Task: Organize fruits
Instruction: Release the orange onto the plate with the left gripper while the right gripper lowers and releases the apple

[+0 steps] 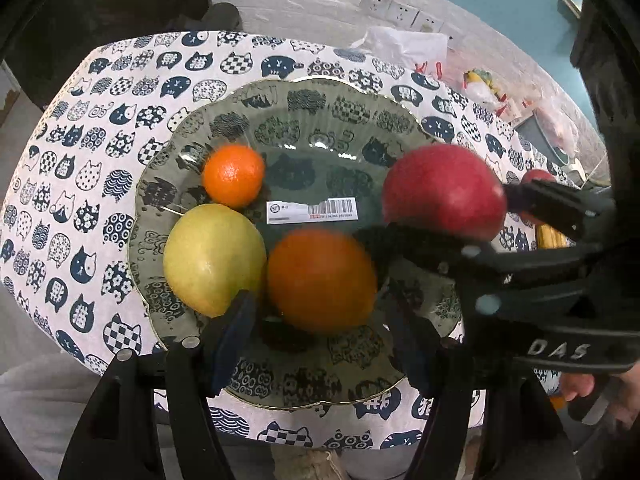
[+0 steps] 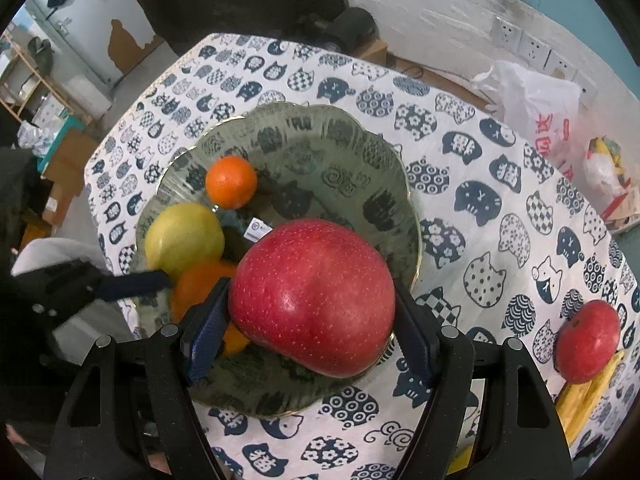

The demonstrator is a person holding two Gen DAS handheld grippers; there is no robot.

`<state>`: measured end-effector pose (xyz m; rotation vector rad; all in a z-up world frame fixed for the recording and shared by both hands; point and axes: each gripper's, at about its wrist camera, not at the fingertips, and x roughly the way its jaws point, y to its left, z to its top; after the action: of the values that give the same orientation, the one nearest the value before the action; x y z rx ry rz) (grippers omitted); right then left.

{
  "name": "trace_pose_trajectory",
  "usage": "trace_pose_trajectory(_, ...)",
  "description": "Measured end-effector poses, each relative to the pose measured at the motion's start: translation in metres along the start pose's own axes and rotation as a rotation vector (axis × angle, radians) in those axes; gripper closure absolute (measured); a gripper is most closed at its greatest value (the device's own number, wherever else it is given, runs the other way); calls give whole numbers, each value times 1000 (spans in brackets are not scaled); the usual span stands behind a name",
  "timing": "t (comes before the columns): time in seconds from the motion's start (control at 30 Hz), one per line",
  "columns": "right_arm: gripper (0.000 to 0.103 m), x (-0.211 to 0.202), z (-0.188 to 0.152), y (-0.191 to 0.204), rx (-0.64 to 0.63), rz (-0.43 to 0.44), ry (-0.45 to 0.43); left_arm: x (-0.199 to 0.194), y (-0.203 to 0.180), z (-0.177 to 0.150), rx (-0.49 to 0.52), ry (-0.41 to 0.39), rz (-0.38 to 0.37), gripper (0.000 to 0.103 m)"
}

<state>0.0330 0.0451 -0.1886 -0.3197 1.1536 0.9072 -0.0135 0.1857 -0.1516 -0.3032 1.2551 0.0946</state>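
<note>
A green glass plate (image 1: pixel 320 104) (image 2: pixel 340 140) sits on the cat-print tablecloth. It holds a small tangerine (image 1: pixel 233 175) (image 2: pixel 231 182), a yellow-green fruit (image 1: pixel 214 258) (image 2: pixel 184 238) and a large orange (image 1: pixel 322 278) (image 2: pixel 200 284). My left gripper (image 1: pixel 324 332) is open with its fingers either side of the large orange, apart from it. My right gripper (image 2: pixel 312 320) is shut on a big red apple (image 2: pixel 314 294) (image 1: pixel 444 192) and holds it above the plate's near right edge. A second red apple (image 2: pixel 588 340) rests on bananas (image 2: pixel 588 396) at the right.
White plastic bags (image 2: pixel 536 108) and packaged goods (image 2: pixel 608 172) lie at the table's far right. A barcode sticker (image 1: pixel 312 210) lies in the plate. Wall sockets (image 1: pixel 400 10) are behind the table. Floor and boxes (image 2: pixel 60 168) lie beyond the left edge.
</note>
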Motion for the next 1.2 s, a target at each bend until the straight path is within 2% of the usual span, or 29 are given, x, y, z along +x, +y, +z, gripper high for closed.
trace_pose_trajectory(0.53,27,13,-2,7,-33,11,47,9,6,-4,-12,42,7,34)
trace_pose_trajectory(0.73,29,8,0,-6,41,75,36,10,6,-4,-9,46,11,34)
trace_pose_trajectory(1.2,29,8,-1,1,-1,55,38,3,2,-3,1,30,34,34)
